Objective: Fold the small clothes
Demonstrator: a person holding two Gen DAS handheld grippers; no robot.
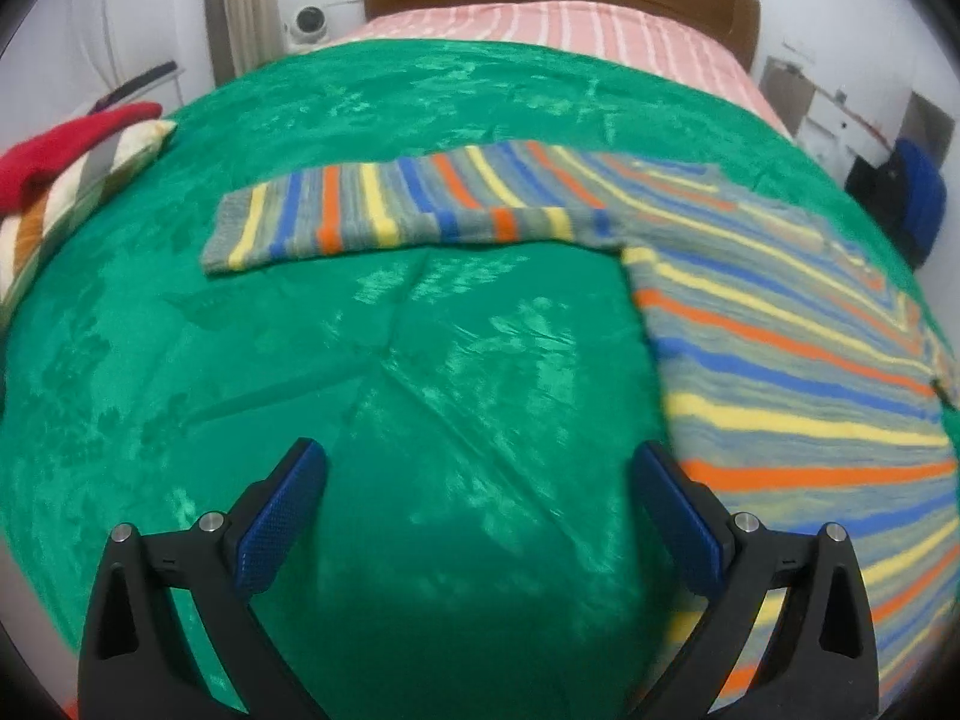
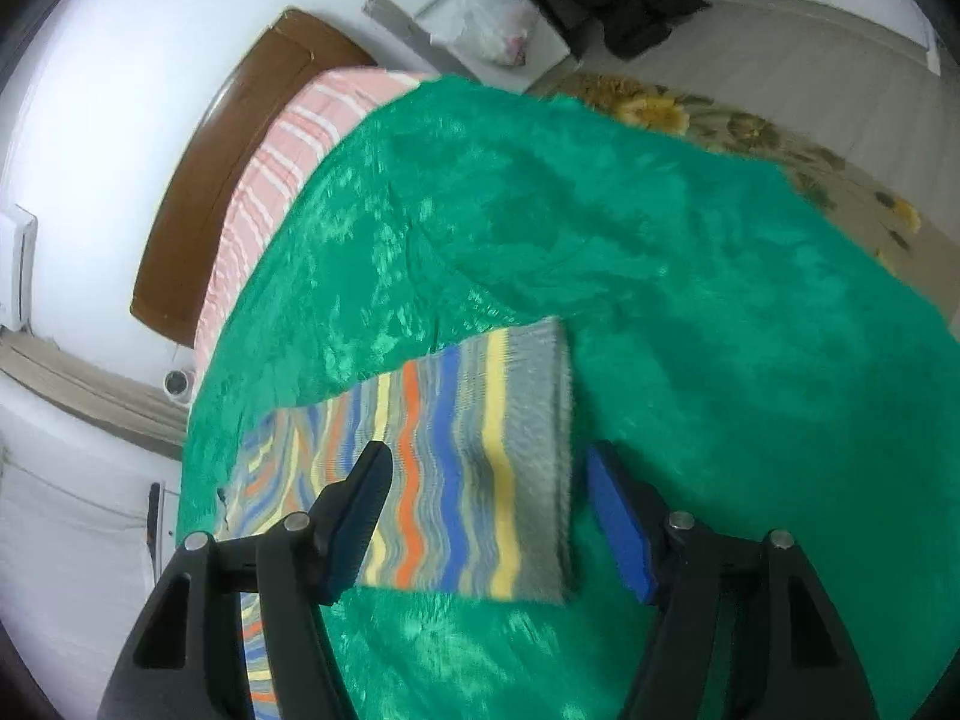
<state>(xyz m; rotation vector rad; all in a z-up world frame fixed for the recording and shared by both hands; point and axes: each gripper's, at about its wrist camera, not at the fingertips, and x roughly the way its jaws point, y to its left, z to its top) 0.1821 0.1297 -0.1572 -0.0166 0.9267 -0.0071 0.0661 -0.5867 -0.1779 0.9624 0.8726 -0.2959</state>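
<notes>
The right gripper, fingers spread astride the striped sweater's sleeve cuff, risks pinching the green blanket too, while the left gripper gapes empty.

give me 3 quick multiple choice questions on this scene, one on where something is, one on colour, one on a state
1. Where does the striped sweater lie?
A. on the green blanket
B. on the floor
C. on a chair

2. What colour is the cuff band at the sleeve end?
A. red
B. grey
C. white

3. How is the left claw?
A. shut on the sleeve
C. shut on the blanket
B. open, holding nothing

Answers:
1 A, the sweater is spread flat on the green blanket.
2 B, a plain grey band ends the sleeve in the right wrist view.
3 B, its blue pads stand wide apart over bare blanket.
</notes>
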